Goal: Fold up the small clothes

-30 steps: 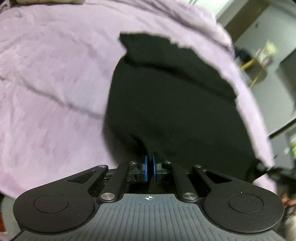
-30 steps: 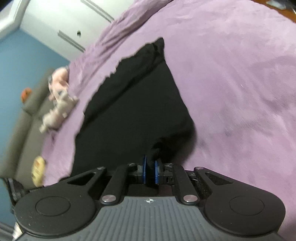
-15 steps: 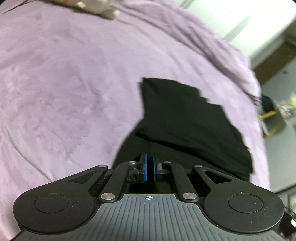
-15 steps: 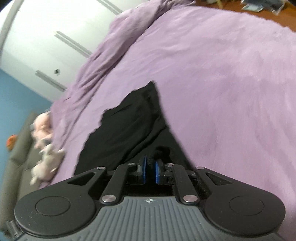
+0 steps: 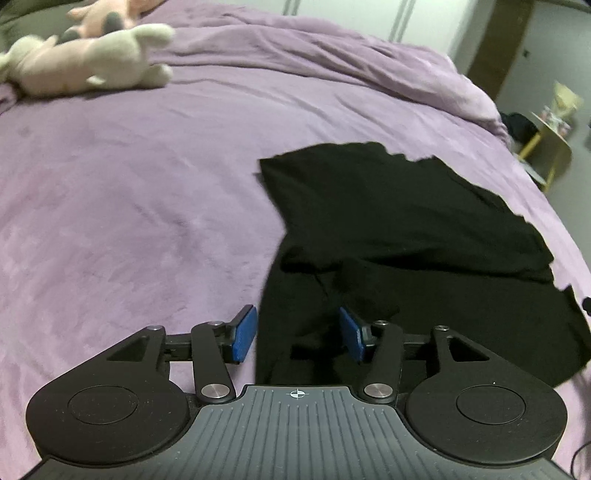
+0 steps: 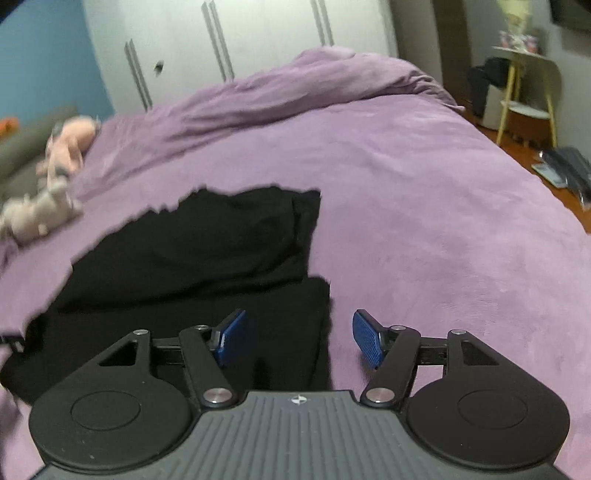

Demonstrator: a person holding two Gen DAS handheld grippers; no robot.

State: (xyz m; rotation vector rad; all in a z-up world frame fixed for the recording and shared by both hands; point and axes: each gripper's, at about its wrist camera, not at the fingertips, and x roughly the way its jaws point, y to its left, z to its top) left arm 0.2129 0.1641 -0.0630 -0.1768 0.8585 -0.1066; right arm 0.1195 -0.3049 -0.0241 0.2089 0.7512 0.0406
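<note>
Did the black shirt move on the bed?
Yes. The black garment lay spread on the purple blanket; now its near part is folded over toward the plush toys.

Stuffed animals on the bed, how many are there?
2. A white stuffed animal lies at the far left of the purple bed, and a pink one lies just behind it. Others could be out of view.

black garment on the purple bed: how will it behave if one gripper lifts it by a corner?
The black garment is probably floppy: it lies folded over itself, with soft creases. It likely drapes and unfolds from a corner, as nothing stiff shows. It may drag rather than slide, as the purple bedcover looks plush.
</note>
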